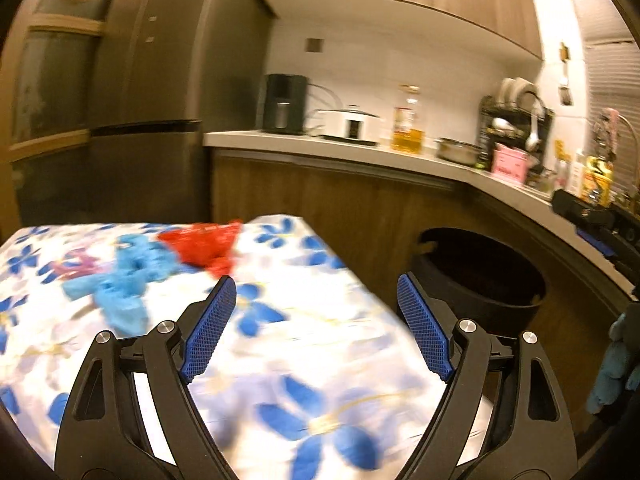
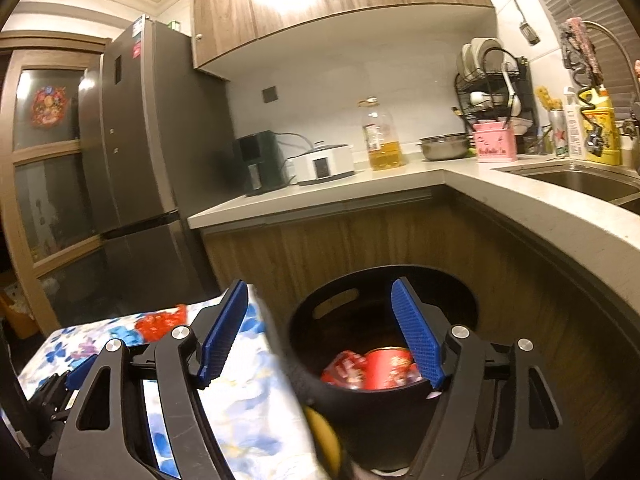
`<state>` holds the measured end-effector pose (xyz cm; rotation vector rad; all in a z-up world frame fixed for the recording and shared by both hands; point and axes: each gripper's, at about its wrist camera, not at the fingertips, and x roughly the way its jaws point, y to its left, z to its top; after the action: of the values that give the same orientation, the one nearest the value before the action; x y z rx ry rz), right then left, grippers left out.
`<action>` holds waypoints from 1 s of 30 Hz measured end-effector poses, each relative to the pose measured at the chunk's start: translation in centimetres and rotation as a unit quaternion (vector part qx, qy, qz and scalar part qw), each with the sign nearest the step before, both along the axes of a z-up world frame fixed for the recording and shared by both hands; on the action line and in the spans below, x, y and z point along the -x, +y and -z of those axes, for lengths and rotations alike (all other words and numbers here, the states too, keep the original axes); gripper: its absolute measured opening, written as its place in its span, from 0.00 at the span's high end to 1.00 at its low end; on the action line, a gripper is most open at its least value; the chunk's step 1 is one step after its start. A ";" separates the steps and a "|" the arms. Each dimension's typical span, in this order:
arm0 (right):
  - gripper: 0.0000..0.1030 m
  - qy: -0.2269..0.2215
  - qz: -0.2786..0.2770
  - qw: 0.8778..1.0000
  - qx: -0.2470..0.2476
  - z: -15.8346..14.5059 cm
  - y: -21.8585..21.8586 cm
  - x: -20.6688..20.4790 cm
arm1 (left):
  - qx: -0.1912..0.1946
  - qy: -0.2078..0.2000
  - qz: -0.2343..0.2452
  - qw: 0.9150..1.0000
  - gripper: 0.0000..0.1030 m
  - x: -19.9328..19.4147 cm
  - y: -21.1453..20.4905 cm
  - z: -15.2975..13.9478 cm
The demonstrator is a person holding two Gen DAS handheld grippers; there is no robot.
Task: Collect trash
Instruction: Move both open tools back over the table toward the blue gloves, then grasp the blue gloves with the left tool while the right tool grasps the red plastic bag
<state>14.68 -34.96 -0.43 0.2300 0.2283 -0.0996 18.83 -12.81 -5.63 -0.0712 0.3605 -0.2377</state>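
Left gripper: jaws wide apart, nothing between them, held above the flowered tablecloth.
Right gripper: jaws wide apart, empty, poised over the near rim of the black bin.
Bin contents: red packaging lies at the bottom, just ahead of and below the right gripper.
Blue crumpled trash: on the cloth, ahead and left of the left gripper.
Red crumpled trash: touching the blue piece, farther ahead.
Background: counter, fridge.
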 end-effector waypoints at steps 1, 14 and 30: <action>0.29 0.001 -0.006 1.000 0.000 0.0 0.5 -0.1 | -0.001 0.001 -0.011 1.000 0.21 -0.1 0.9 0.1; 0.29 0.005 -0.086 0.996 0.004 0.1 9.3 -3.0 | 0.011 0.009 -0.121 0.993 0.21 -2.2 12.0 1.7; 0.29 0.007 -0.117 0.993 -0.001 0.4 15.3 -9.1 | 0.043 0.077 -0.133 0.987 0.23 -7.8 15.5 4.8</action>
<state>23.75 -19.62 -0.82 0.2025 0.2668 0.1315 26.64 2.65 -10.48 -0.2213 0.4908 0.0171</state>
